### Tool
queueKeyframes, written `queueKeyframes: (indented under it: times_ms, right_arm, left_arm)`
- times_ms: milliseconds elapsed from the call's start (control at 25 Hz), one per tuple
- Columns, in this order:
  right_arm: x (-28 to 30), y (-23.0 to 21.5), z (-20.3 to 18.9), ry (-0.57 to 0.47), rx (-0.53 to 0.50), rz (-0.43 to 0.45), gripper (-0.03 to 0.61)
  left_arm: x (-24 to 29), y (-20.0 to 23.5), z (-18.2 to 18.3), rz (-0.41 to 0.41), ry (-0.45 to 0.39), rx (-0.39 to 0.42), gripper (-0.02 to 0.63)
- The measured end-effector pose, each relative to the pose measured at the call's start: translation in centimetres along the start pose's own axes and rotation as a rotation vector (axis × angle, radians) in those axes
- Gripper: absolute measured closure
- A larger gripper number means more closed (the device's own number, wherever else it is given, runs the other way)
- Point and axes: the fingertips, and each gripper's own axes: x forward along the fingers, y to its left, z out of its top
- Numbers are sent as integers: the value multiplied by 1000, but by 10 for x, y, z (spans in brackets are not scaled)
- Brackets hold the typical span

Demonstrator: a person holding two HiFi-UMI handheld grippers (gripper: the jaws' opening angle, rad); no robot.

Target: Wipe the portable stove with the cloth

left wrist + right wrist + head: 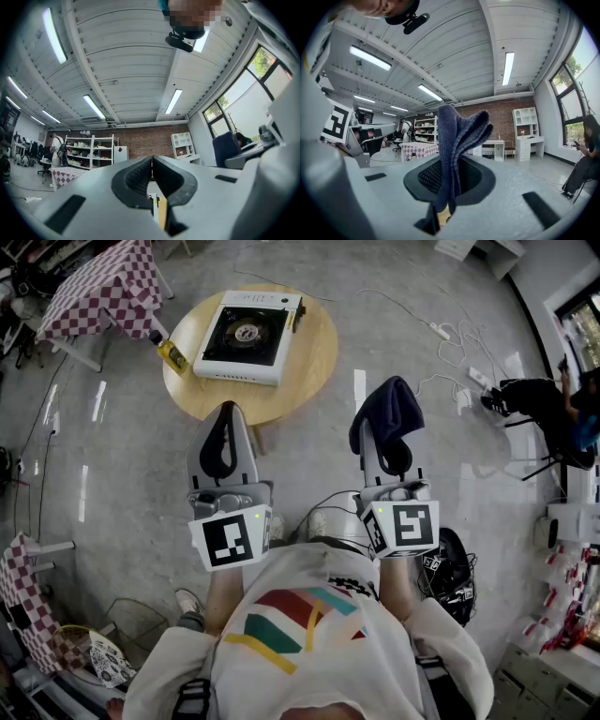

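The dark blue cloth (457, 140) is clamped in the jaws of the right gripper (450, 185), ready for wiping. The jaws of the left gripper (152, 171) are pressed together, empty. The portable stove (248, 336) is seen at 12 o'clock.

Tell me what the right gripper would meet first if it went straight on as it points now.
Probably nothing close: the right gripper, shut on the cloth, aims past the right edge of the round table, missing the stove. Depth is unclear.
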Motion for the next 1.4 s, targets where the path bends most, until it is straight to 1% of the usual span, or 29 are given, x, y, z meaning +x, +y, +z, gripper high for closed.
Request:
queueKeyframes:
  times_ms: [280, 520, 680, 920, 1040, 1160, 1200, 1240, 1320, 1360, 1400]
  right_arm:
    - [-1, -10, 3, -14, -19, 15, 546]
    - [-9, -27, 1, -32, 56, 33, 546]
    - [-18, -46, 2, -53, 31, 25, 546]
    - [-26, -57, -2, -68, 50, 43, 546]
    - [-28, -58, 0, -75, 61, 60, 546]
    - [-22, -62, 4, -80, 26, 58, 546]
    - [-19, -65, 5, -85, 35, 58, 546]
    - [-16, -69, 6, -96, 66, 64, 546]
    - [-8, -77, 11, -132, 157, 90, 546]
    - [-3, -81, 14, -148, 176, 98, 546]
    - [2, -85, 16, -157, 167, 98, 546]
  left_arm:
    - [5, -6, 11, 13, -35, 12, 606]
    - [8, -17, 15, 25, -50, 5, 606]
    - [9, -31, 19, 30, -81, 3, 606]
    - [12, -43, 10, 20, -78, -22, 606]
    - [15, -43, 16, 24, -95, -19, 606]
    - [26, -42, 20, 25, -110, 2, 606]
    - [31, -43, 19, 22, -115, 13, 606]
    - [37, -44, 18, 19, -120, 22, 606]
    - [50, -44, 14, 18, -125, 30, 606]
    - [58, -43, 12, 21, -126, 25, 606]
    - [67, -43, 9, 26, -126, 16, 606]
